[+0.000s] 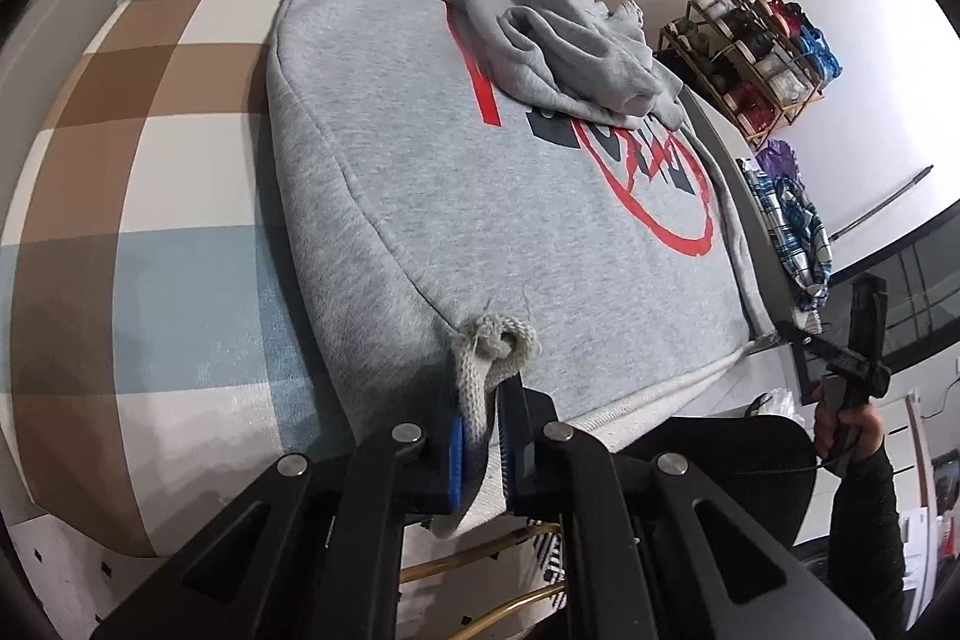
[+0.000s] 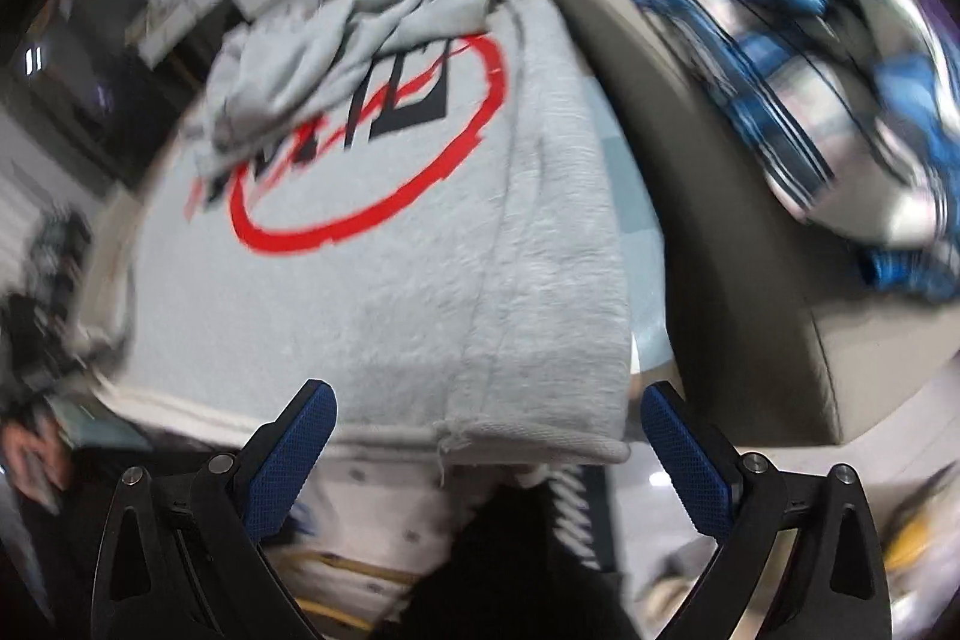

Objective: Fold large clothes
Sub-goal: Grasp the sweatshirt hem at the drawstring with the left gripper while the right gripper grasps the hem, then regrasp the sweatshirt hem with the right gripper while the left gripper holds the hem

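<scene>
**Hoodie spread on the cushioned surface**

In the left wrist view the hoodie [image 1: 480, 196] lies flat on a checked cushion [image 1: 150, 220], its sleeves bunched on its upper part. A plaid garment [image 1: 792, 232] lies just right of it. A rack [image 1: 750, 58] stands at upper right, by the wall.

Grey sweatshirt [image 1: 456, 196]: printed chest graphic [image 1: 654, 172], a red ring crossed by a red slash over dark block letters. The lettering is partly covered by the bunched sleeve [image 1: 558, 40] lying above the ring and cannot be read in either view. No other legible text, label, brand or number.
</scene>
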A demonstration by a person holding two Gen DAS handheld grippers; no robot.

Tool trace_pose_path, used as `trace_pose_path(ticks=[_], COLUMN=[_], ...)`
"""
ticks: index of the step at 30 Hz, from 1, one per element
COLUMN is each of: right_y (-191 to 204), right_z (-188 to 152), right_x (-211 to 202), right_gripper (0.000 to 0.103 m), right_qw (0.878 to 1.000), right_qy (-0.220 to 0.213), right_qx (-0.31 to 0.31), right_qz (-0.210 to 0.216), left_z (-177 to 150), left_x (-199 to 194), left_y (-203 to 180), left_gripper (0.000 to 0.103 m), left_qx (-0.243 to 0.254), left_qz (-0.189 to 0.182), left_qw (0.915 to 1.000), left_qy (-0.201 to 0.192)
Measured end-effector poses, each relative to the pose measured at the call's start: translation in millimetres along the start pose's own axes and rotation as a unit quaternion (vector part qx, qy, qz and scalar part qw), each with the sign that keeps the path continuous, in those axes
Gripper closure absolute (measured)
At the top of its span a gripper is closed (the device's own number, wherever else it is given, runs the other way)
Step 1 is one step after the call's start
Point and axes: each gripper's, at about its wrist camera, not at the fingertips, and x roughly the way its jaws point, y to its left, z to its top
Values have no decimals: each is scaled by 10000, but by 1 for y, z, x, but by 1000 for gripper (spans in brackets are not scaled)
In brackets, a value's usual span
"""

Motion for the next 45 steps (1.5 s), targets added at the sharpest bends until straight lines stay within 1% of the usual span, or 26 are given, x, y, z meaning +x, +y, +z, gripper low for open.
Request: trace_pose_path(ticks=[1, 2, 3, 4, 6, 7, 9, 10, 11, 14, 16, 18, 20, 21, 23, 24, 29, 32, 34, 35, 36, 37, 39, 41, 43, 45], right_y=[8, 15, 22, 26, 36, 39, 40, 36, 32, 16, 6, -8, -25, -34, -43, -46, -45, -38, -33, -28, -23, -20, -8, 9, 17, 17], right_z=[0, 0, -1, -1, -3, -5, -6, -6, -5, -2, 3, 12, 17, 19, 19, 20, 11, 4, 1, 1, 1, 2, 3, 1, 1, 4], right_x=[2, 4, 6, 8, 17, 22, 24, 22, 21, 14, 2, -21, -42, -50, -60, -57, -20, -2, 1, 4, 6, 9, 13, 20, 24, 25], right_gripper=[1, 5, 15, 20, 35, 38, 71, 84, 94, 95, 95, 95, 95, 95, 95, 95, 92, 91, 86, 81, 69, 62, 42, 42, 42, 47], right_qw=[9997, 9986, 9966, 9948, 9875, 9830, 9814, 9823, 9831, 9912, 9947, 9978, 9953, 9930, 9879, 9876, 9957, 9964, 9969, 9974, 9976, 9976, 9964, 9872, 9812, 9790], right_qy=[54, 102, 124, 143, 299, 383, 353, 329, 325, 271, 102, -330, -752, -898, -1112, -1068, -285, -4, 94, 130, 159, 189, 200, 247, 228, 250], right_qx=[-206, -416, -628, -772, -1134, -1298, -1347, -1268, -1150, -728, -439, 11, 481, 682, 903, 965, 859, 831, 704, 570, 444, 334, 3, -551, -792, -784], right_qz=[-154, -318, -516, -656, -1052, -1242, -1323, -1342, -1384, -1072, -920, -578, -364, -355, -601, -624, -220, -151, -340, -432, -508, -580, -825, -1477, -1744, -1863], left_z=[0, 0, 0, 0, 0, 0, 0, 0, 0, 0, 0, 0, 0, 0, -1, -1, -1, -1, -1, 0, -1, -1, -1, -1, -1, -1], left_x=[0, -1, 0, -1, -1, -1, -1, -1, -2, -1, 0, -1, -1, -1, 0, 0, 1, 2, 2, 2, 3, 3, 4, 6, 6, 6], left_y=[0, 0, 0, 0, -1, -1, -1, 0, 1, 2, 2, 2, 2, 2, 2, 2, 1, 1, 1, 1, 1, 1, 0, -1, -1, 0], left_gripper=[99, 99, 99, 99, 99, 99, 99, 99, 99, 99, 99, 99, 99, 99, 99, 99, 99, 99, 99, 99, 99, 99, 99, 99, 99, 99], left_qx=[-19, -25, -33, -30, -10, -2, -8, -16, -18, -32, -40, -46, -48, -50, -67, -69, -63, -55, -60, -66, -67, -67, -61, -42, -28, -31], left_qz=[5, 2, -13, -2, 12, 25, 23, 11, 5, 22, 37, 63, 64, 79, 112, 111, 143, 177, 177, 175, 176, 180, 193, 228, 249, 241], left_qw=[10000, 10000, 10000, 10000, 10000, 10000, 10000, 10000, 10000, 10000, 10000, 10000, 10000, 10000, 9999, 9999, 9999, 9998, 9998, 9998, 9998, 9998, 9998, 9997, 9996, 9997], left_qy=[-9, -10, -4, -11, -14, -20, -22, -26, -29, -16, -3, -17, -20, -20, -1, 7, 18, 33, 33, 35, 42, 49, 65, 81, 94, 85])
